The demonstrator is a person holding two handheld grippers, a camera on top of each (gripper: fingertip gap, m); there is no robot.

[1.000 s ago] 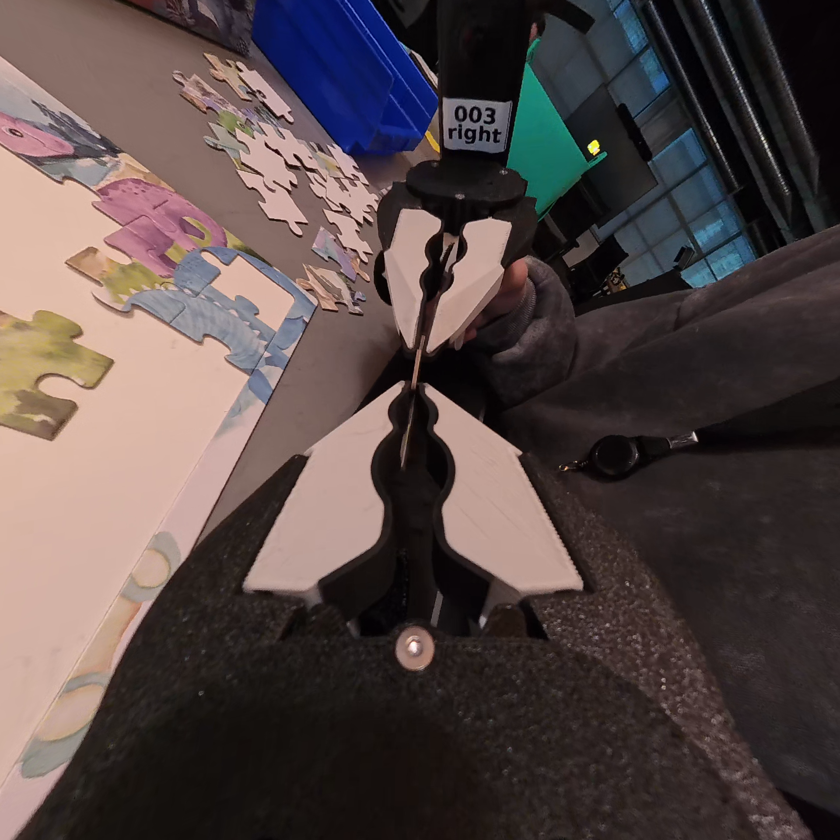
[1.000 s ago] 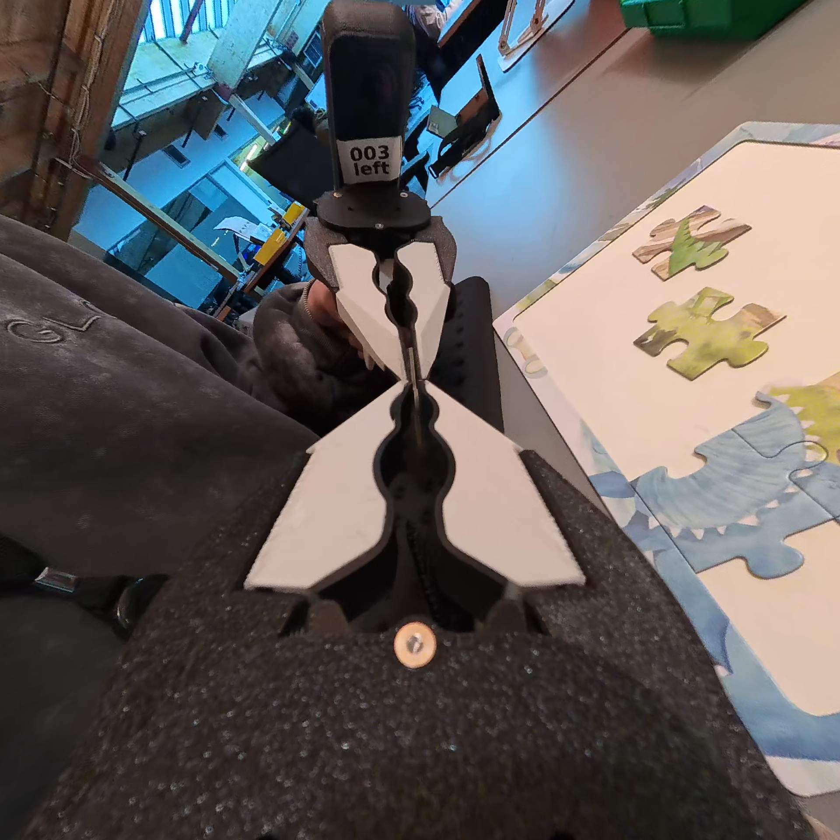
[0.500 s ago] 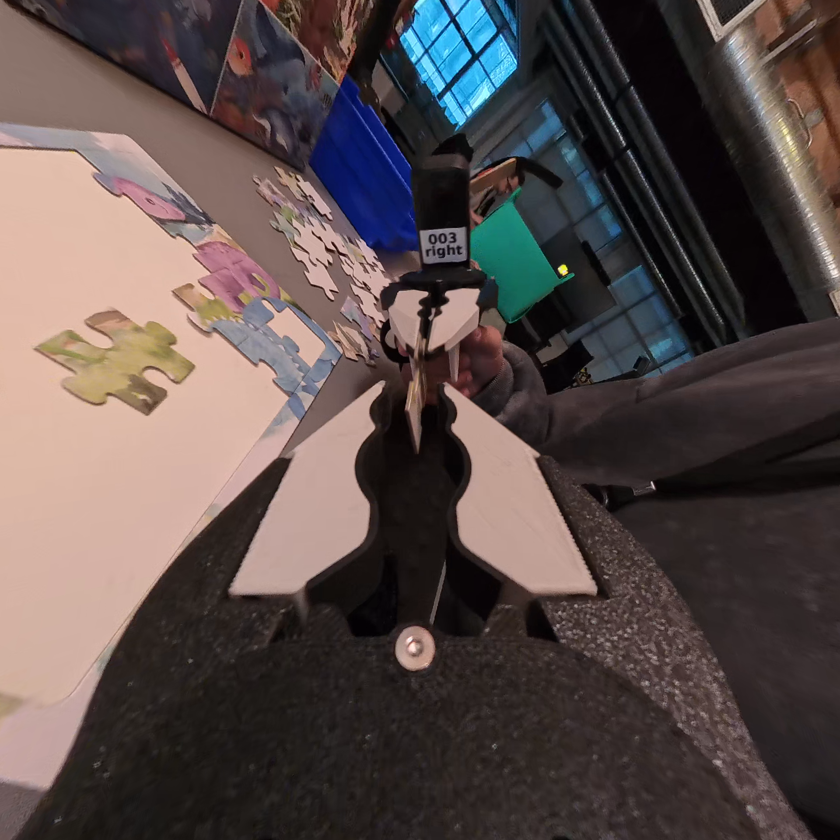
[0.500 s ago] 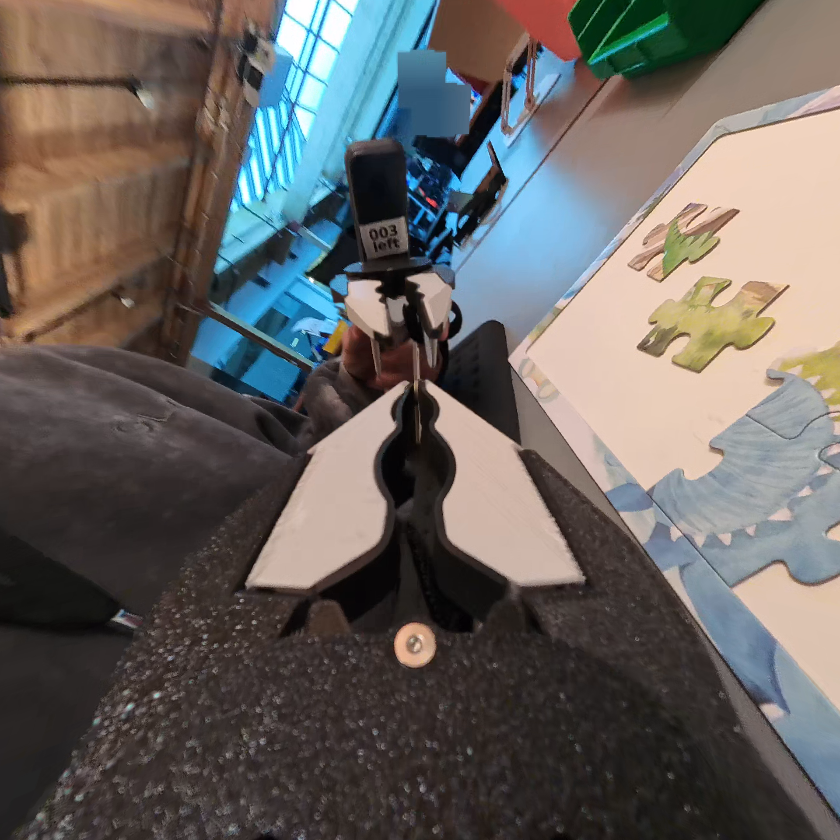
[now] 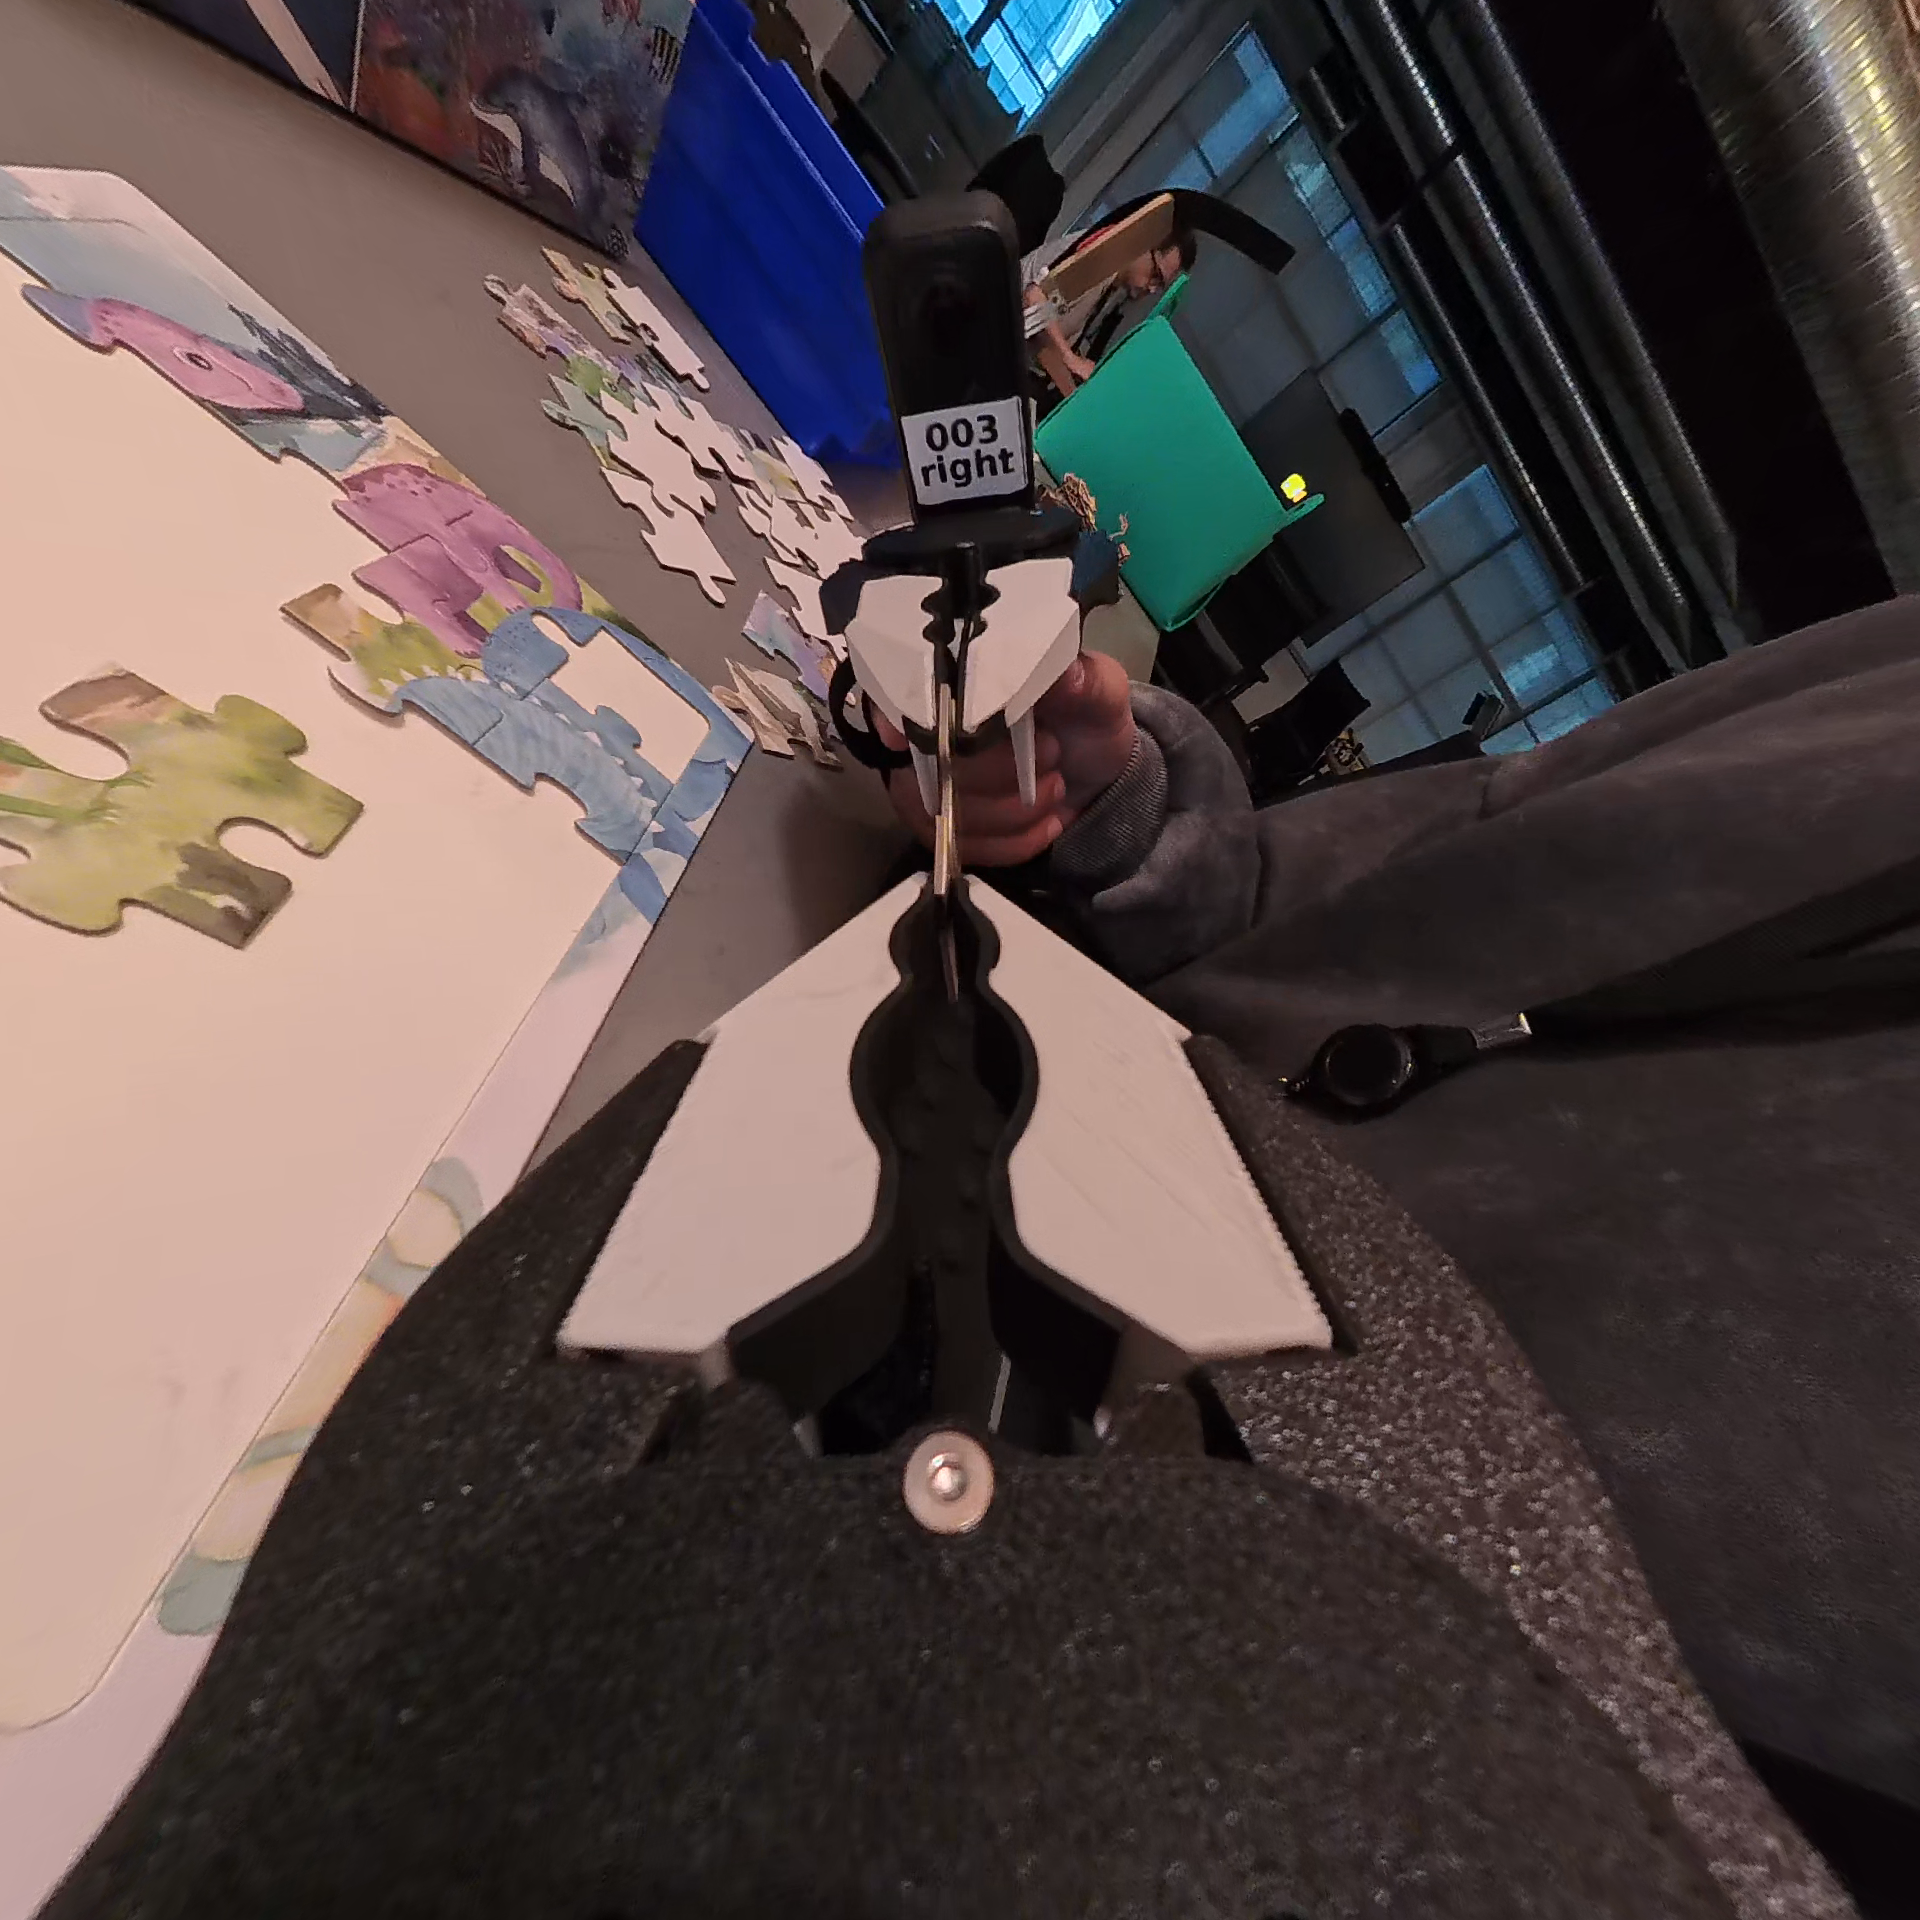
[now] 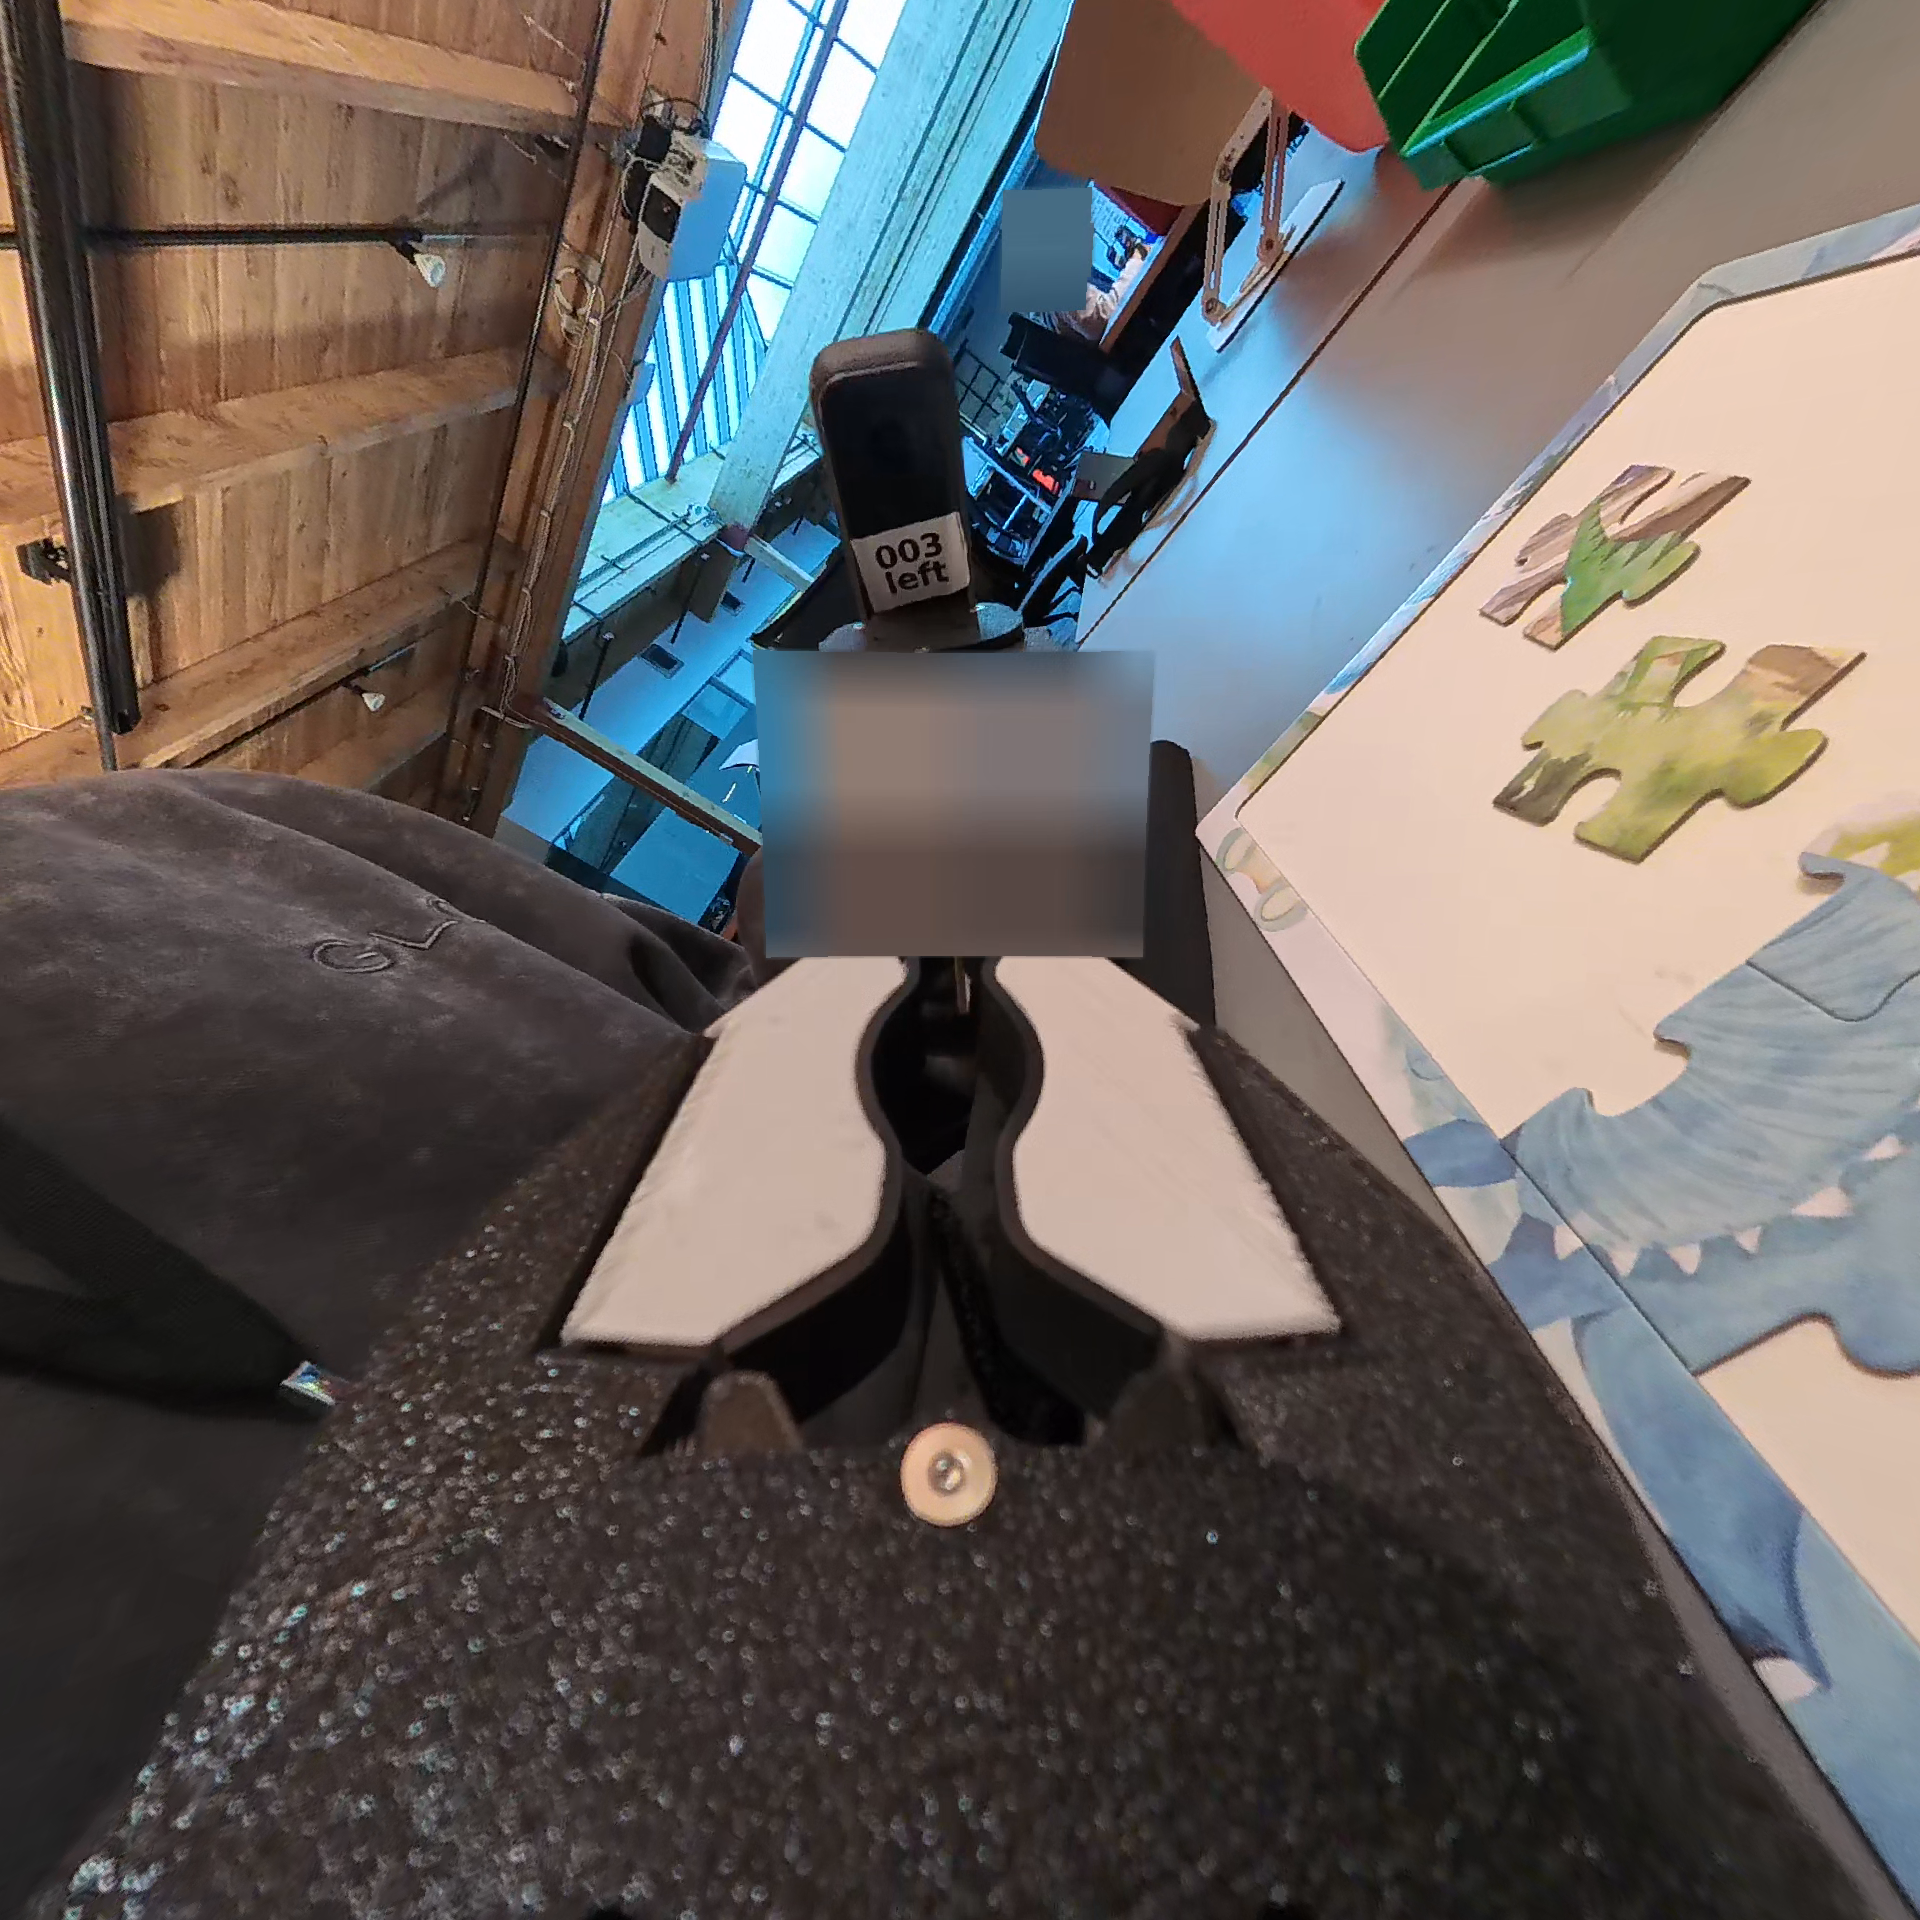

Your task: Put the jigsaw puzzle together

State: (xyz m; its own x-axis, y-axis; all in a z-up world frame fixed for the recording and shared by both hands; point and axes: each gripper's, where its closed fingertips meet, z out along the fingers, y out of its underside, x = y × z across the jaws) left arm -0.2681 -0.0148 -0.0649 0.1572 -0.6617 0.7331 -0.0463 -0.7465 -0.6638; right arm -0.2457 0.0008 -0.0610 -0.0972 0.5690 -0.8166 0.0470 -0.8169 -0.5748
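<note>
Puzzle piece [image 5: 943,831] edge-on, pinched between left gripper's [image 5: 940,904] closed jaws.

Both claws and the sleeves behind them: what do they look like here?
Each claw has two white wedge-shaped fingers with scalloped black inner edges, mounted in speckled black foam with a silver screw. The right claw, seen head-on, carries a black upright camera housing bearing a white label. The hand holding it wears a dark grey, ribbed-cuff sweatshirt sleeve.
</note>
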